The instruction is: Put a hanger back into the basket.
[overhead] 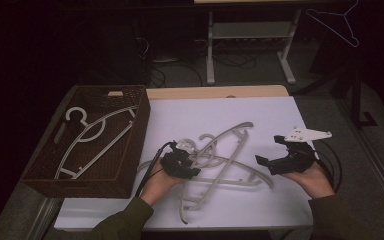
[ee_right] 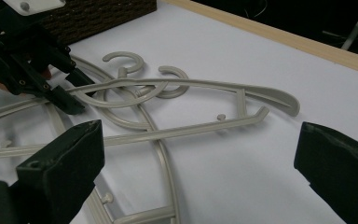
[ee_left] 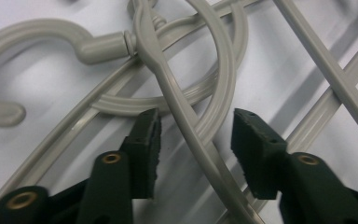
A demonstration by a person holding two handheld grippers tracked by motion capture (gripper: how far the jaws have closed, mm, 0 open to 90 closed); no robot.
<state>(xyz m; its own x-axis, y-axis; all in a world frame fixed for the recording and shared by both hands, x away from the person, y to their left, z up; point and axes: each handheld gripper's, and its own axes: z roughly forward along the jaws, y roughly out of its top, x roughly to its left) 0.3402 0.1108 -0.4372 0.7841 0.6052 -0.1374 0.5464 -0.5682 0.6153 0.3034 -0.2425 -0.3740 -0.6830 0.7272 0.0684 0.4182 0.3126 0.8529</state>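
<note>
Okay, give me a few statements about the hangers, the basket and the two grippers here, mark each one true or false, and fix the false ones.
1. The left gripper has its jaws open around an arm of a grey hanger. True.
2. The brown basket is empty. False: a white hanger lies inside it.
3. The right gripper is clamped on a hanger. False: its jaws are wide open, with nothing between them.
4. Several hangers lie tangled across one another on the white table surface. True.
5. The basket stands at the right side of the table. False: it stands at the left side.
</note>
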